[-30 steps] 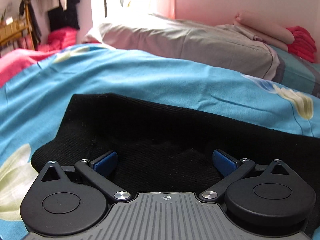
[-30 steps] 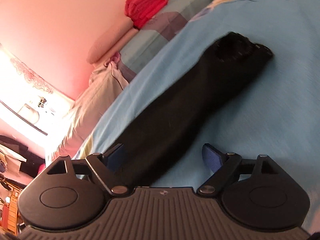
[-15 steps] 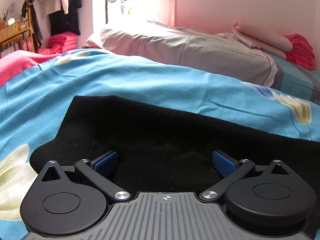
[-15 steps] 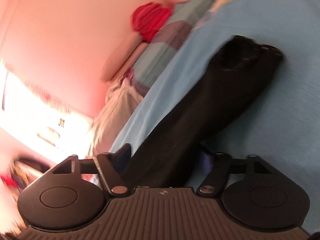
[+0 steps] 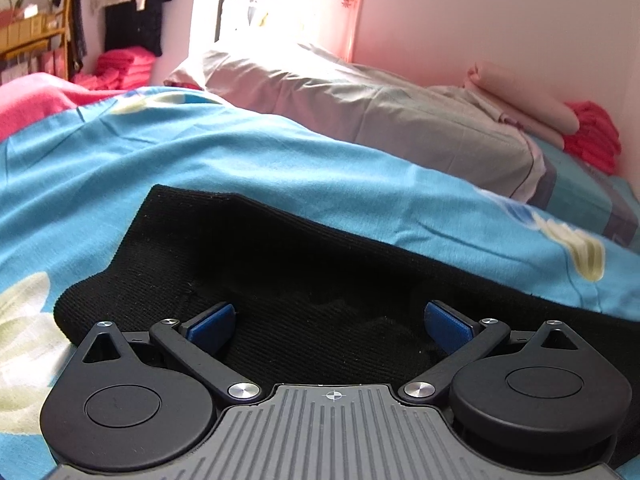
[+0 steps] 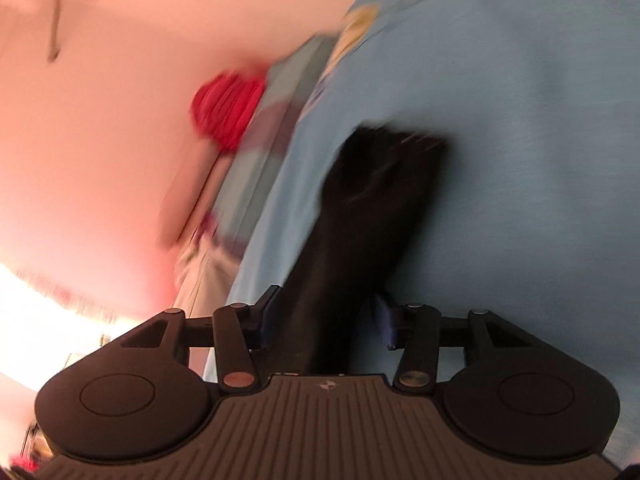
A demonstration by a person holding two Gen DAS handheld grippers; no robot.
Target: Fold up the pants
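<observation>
Black knit pants (image 5: 304,264) lie across a blue flowered bedsheet (image 5: 200,152). My left gripper (image 5: 330,322) is open, its blue pads spread wide just above the bunched black cloth near one end of the pants. In the blurred right wrist view, my right gripper (image 6: 324,320) has closed in on a band of the black pants (image 6: 360,216), which stretches from between the jaws away to its far end on the sheet (image 6: 520,160).
A grey pillow (image 5: 380,120) and folded pink and red cloth (image 5: 560,120) lie at the head of the bed by the pink wall. Red folded cloth (image 6: 224,116) also shows in the right wrist view. Hanging clothes and shelves (image 5: 80,20) stand at far left.
My right gripper's jaws narrowed from wide open onto the pants leg, and it turned and lifted, with strong blur. My left gripper stayed open and hardly moved over the cloth.
</observation>
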